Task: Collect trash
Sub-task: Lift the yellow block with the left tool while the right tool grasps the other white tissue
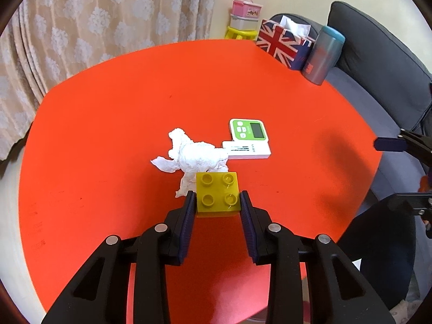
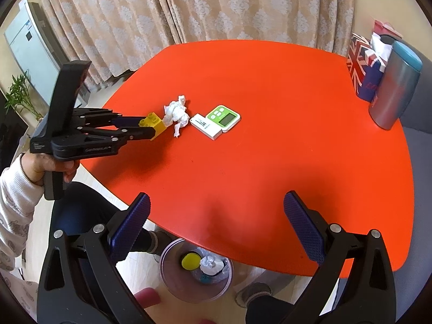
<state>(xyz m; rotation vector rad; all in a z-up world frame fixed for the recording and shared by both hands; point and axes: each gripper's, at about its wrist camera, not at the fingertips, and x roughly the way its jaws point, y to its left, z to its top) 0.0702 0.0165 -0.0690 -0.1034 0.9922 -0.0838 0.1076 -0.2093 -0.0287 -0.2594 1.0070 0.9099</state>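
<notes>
Where table [image 2: 270, 148] ends: bin [image 2: 172, 283], yellow ball [image 2: 190, 261] inside.

A green timer [image 1: 249, 129] lies on the orange table [image 1: 108, 135] touching a white box [image 1: 247, 149].

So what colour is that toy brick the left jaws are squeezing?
Yellow. The brick with four round studs on top shows best in the left wrist view.

Bright, even daylight glows through the curtains [image 2: 167, 8]; my tool [image 2: 216, 224] casts soft shadows on the glossy worktop [image 2: 270, 148]. Fisheye bending darkens the corners (the near floor looks blurred).
</notes>
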